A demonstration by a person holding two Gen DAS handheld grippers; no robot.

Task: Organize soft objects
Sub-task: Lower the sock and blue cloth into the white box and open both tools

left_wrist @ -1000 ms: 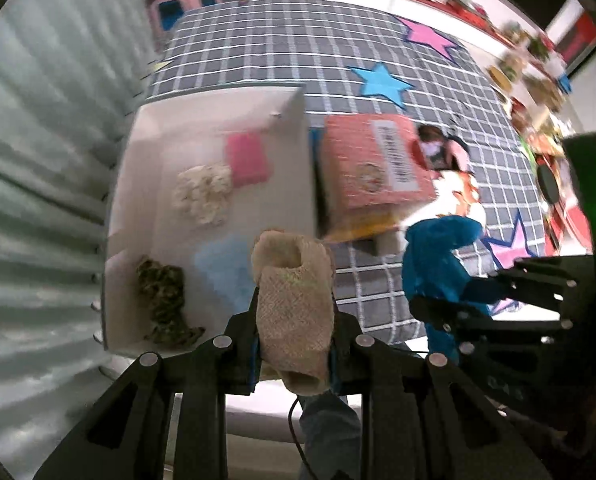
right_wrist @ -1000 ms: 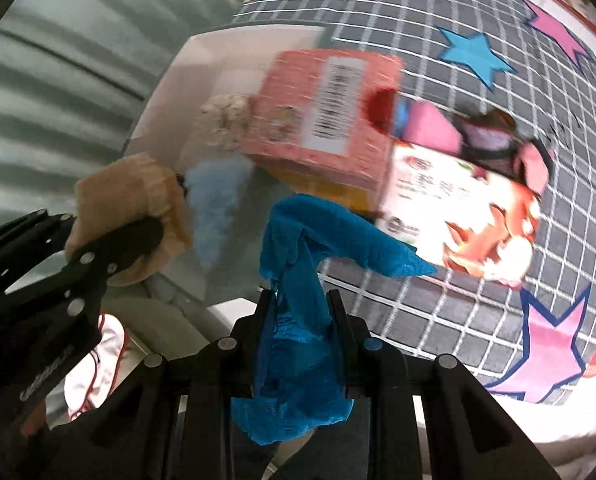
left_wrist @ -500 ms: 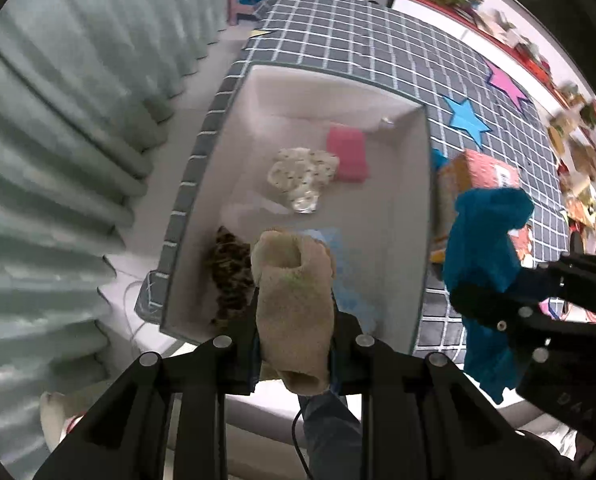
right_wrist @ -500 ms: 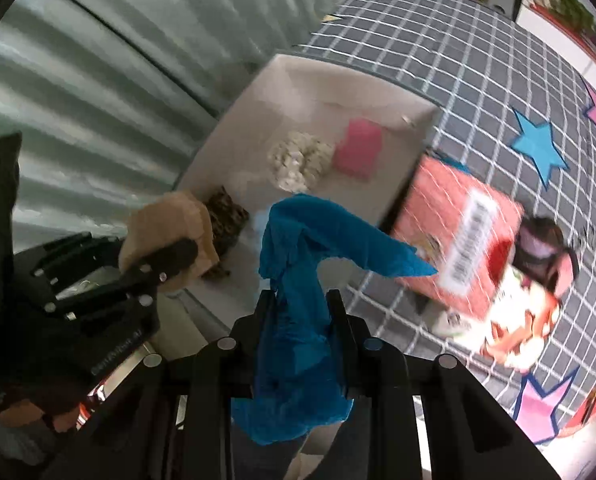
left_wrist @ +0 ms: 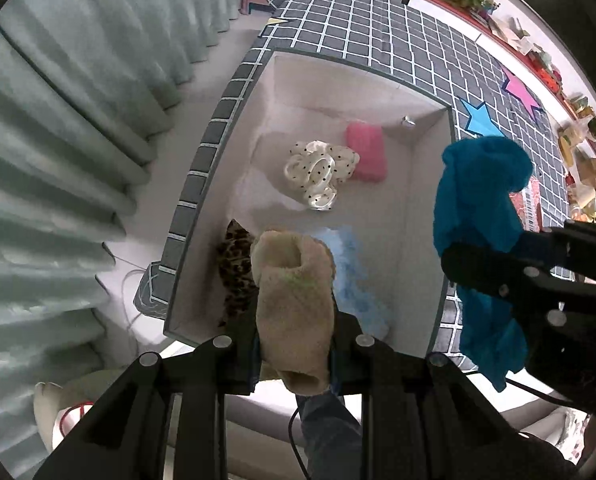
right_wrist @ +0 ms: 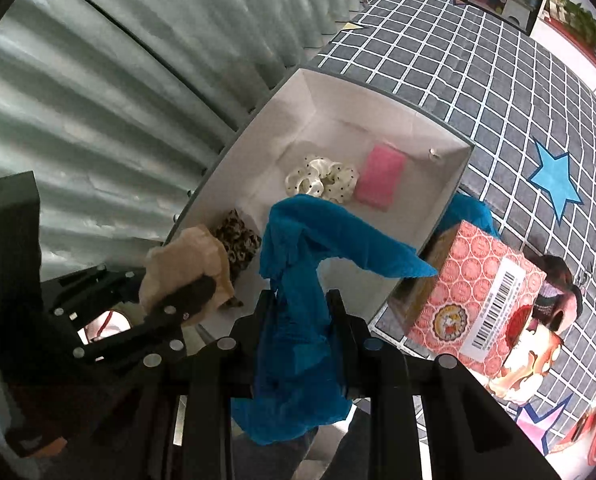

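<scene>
Two grippers hang over the white box [left_wrist: 422, 216], each pinching something soft. Left gripper [left_wrist: 296, 344] has its fingers clamped on a beige cloth [left_wrist: 294, 300], above the box's near end. Right gripper [right_wrist: 300, 320] is closed on a blue cloth [right_wrist: 298, 264] that droops over the box's near right side. Inside lie a pink pad [left_wrist: 367, 151], a dotted scrunchie [left_wrist: 318, 172], a leopard scrunchie [left_wrist: 236, 264] and a pale blue cloth [left_wrist: 352, 276]. Beside the box on the grid mat [right_wrist: 498, 92] stands a red carton [right_wrist: 478, 300]

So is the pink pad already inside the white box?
Yes, the pink pad lies on the floor of the white box, beside the polka-dot scrunchie.
</scene>
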